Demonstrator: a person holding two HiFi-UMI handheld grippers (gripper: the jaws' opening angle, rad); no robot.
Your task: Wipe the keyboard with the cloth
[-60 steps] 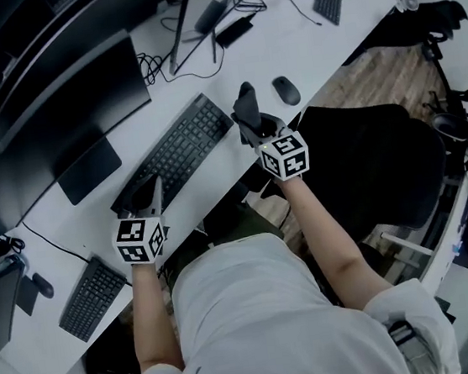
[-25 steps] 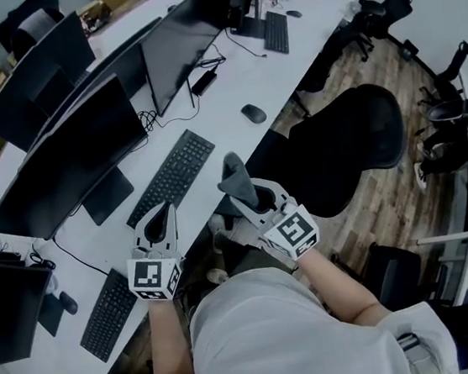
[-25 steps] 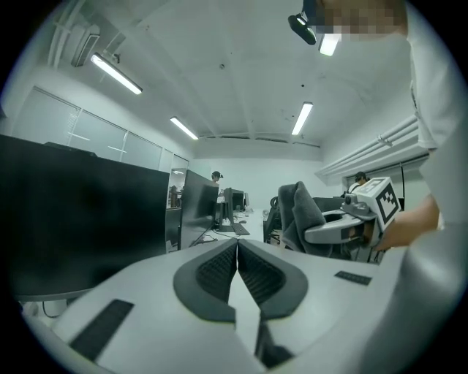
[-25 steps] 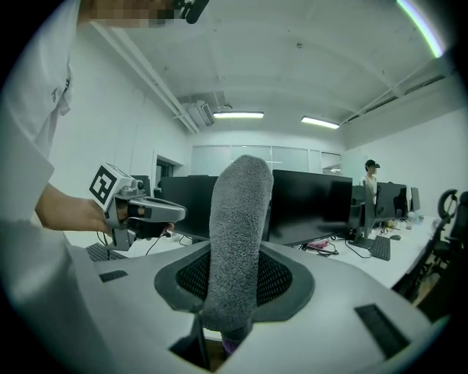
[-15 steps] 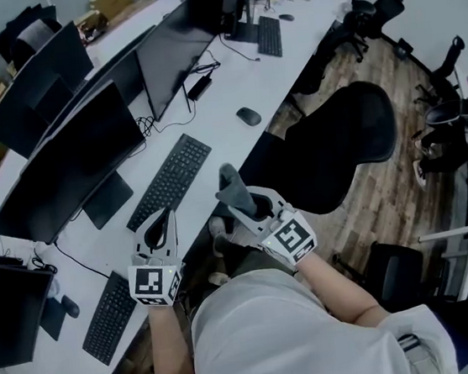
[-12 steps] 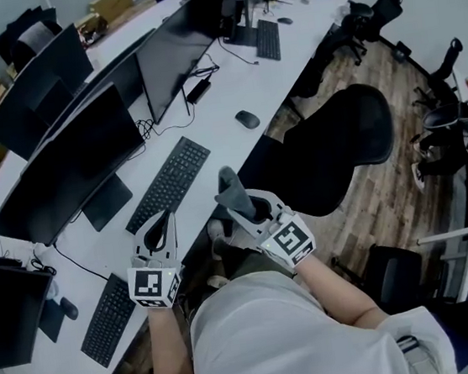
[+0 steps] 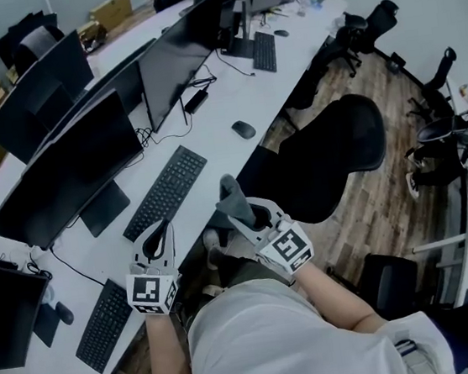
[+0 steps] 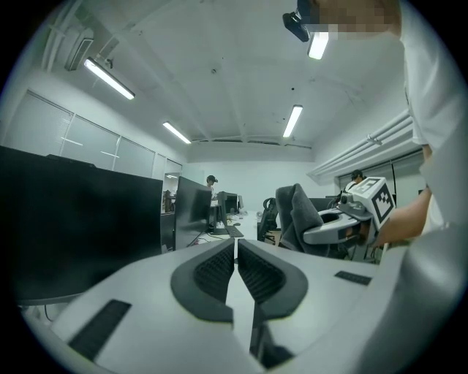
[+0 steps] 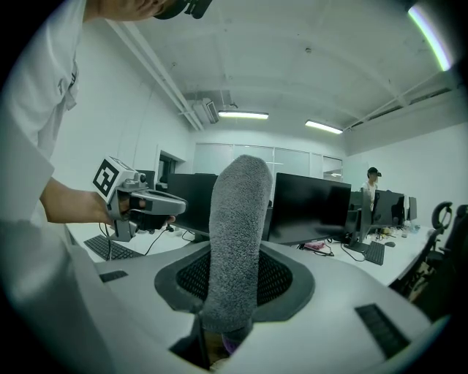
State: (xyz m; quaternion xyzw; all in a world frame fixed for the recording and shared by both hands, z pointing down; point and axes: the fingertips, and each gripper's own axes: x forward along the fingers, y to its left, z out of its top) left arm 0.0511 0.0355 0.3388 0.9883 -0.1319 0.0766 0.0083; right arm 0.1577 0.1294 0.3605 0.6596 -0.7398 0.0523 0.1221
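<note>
Just off the near edge of the white desk (image 7: 219,133), the right gripper (image 7: 248,216) is clamped on the grey cloth (image 7: 231,194), which stands up out of its jaws. The left gripper (image 7: 160,233), to its left at that edge, has its jaws pressed together on nothing. The black keyboard (image 7: 165,192) lies on the desk farther in, apart from the cloth.

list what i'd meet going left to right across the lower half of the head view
small keyboard at the desk's left end → left gripper → grey cloth held in the right gripper → black office chair
</note>
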